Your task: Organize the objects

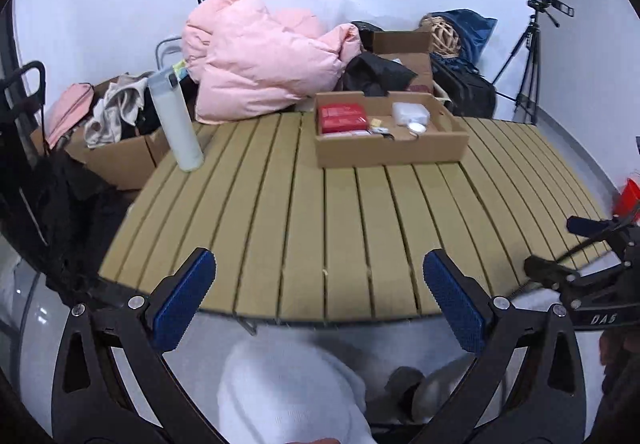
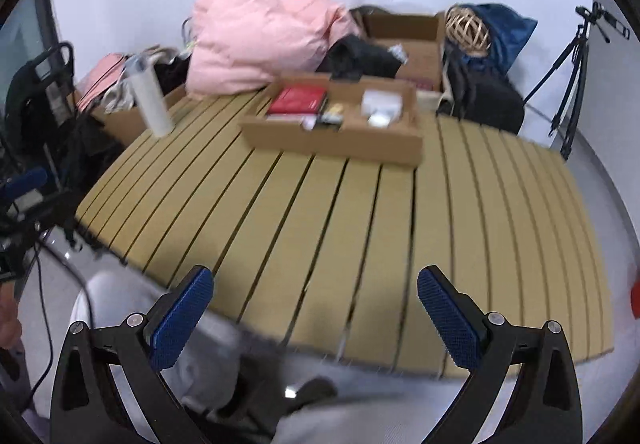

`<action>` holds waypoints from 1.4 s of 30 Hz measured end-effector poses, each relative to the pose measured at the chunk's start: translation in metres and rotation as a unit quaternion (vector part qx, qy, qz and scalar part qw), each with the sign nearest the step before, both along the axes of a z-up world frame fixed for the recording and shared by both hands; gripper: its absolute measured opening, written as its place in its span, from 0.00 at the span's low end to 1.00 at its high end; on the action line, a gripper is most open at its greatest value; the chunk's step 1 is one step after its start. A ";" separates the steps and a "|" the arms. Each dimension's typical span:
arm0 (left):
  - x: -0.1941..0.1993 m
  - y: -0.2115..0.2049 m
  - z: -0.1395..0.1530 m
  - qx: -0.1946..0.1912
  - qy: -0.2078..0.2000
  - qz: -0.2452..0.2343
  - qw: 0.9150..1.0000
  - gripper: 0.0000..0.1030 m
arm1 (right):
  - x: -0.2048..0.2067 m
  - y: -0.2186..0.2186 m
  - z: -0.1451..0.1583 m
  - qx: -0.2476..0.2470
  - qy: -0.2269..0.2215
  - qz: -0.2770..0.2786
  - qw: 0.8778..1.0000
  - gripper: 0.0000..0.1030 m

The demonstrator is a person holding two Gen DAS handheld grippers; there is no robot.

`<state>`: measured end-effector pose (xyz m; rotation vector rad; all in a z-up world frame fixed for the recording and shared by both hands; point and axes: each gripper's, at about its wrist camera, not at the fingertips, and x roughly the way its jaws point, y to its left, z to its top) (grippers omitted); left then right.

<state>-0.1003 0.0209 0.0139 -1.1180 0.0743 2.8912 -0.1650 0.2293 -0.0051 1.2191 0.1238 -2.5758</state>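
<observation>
The tall white plastic bottle (image 1: 176,120) stands at the far left of the slatted tan counter (image 1: 320,236). It looks light, smooth, slippery; grab its middle. Both grippers' fingers (image 1: 185,298) (image 2: 182,318) are wide apart, empty.

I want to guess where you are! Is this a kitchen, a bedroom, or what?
Probably a spare room used for sorting and filming, not a kitchen. A slatted folding table holds a cardboard tray of small things, clothes like a pink puffy coat are piled behind it, and a camera tripod stands in the corner.
</observation>
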 end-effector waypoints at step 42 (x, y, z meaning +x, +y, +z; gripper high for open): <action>0.027 0.008 -0.019 0.025 -0.028 -0.013 0.999 1.00 | 0.064 -0.007 -0.004 0.012 0.020 -0.026 0.999 1.00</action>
